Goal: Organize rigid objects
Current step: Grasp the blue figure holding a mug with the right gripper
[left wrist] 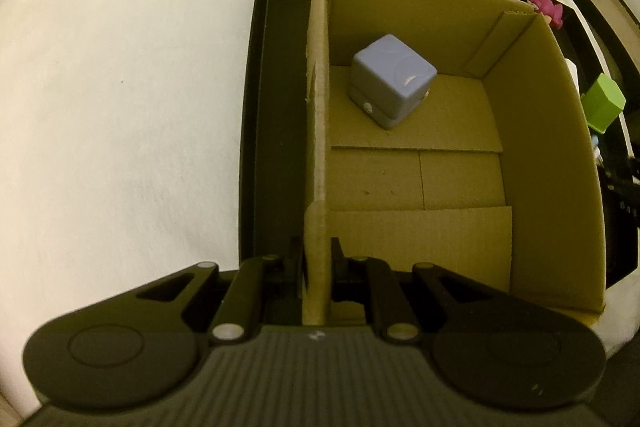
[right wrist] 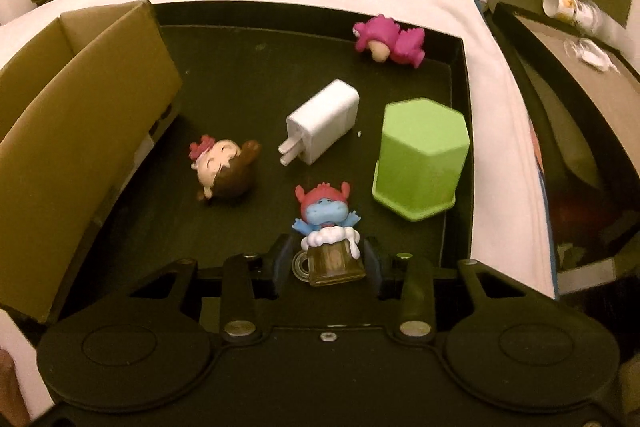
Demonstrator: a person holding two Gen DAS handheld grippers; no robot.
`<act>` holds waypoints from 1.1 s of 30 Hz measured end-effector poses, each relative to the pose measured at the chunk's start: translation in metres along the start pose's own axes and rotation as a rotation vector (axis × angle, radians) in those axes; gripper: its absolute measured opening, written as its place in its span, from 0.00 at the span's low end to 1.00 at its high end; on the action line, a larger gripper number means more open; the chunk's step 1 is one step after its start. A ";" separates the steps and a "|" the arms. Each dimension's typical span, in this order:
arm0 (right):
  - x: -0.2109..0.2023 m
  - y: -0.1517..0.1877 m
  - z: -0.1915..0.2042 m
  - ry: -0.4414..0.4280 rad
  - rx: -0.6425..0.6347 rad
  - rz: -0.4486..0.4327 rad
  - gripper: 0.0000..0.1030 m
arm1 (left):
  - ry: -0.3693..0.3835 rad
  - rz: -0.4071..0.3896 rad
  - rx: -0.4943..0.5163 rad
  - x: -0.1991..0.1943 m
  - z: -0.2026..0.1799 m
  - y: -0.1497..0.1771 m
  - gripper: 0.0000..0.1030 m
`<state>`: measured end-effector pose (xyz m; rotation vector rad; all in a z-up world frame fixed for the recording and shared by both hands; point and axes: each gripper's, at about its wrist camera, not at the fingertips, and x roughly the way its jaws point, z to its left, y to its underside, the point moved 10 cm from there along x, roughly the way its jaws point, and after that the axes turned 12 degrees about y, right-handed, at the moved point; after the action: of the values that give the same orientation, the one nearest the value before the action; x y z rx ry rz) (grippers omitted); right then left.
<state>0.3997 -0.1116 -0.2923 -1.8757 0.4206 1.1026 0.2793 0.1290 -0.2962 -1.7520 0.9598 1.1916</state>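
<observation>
The blue figurine in a beer mug (right wrist: 329,235) sits low in the middle of the right wrist view, on the floor of the black tray (right wrist: 240,67), between the right gripper (right wrist: 329,261)'s two fingers; the fingers flank the mug closely, but whether the pads press it cannot be told. No earlier picture is there to compare. Around it in the same view lie a brown-haired doll head (right wrist: 226,169) to the left, a white plug charger (right wrist: 322,123) above the centre, a green hexagonal block (right wrist: 420,157) to the right, and a pink figurine (right wrist: 390,41) on its side at the upper right by the tray wall. The cardboard box (right wrist: 80,99) shows only its outer wall at the left here.

The left wrist view alone looks into that cardboard box (left wrist: 540,147): a pale blue cube (left wrist: 390,81) rests on its floor, above centre. The left gripper (left wrist: 318,261), at the bottom centre, is pinched tight on the box's left wall (left wrist: 318,155). The green block (left wrist: 602,101) and pink figurine (left wrist: 546,7) peek past the box at the right edge.

No readable writing or brand shows in either view.
</observation>
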 end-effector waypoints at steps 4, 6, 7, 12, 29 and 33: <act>-0.006 0.010 0.000 -0.003 0.045 0.039 0.37 | -0.002 -0.003 0.007 -0.013 0.005 0.009 0.10; -0.009 0.015 0.000 0.003 0.065 0.058 0.37 | 0.001 -0.004 0.006 -0.014 0.004 0.010 0.10; -0.011 0.018 0.002 0.006 0.070 0.065 0.37 | 0.002 -0.004 0.006 -0.014 0.004 0.010 0.10; -0.015 0.026 0.004 0.020 0.113 0.086 0.38 | 0.005 0.002 0.006 -0.015 0.006 0.008 0.10; -0.012 0.024 0.001 -0.064 0.174 -0.009 0.55 | -0.003 0.020 -0.001 -0.017 0.009 0.002 0.11; -0.012 0.025 0.000 -0.061 0.155 -0.035 0.55 | -0.011 0.029 -0.014 -0.017 0.010 0.000 0.11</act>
<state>0.3767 -0.1264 -0.2954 -1.7033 0.4250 1.0704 0.2712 0.1407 -0.2824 -1.7460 0.9759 1.2274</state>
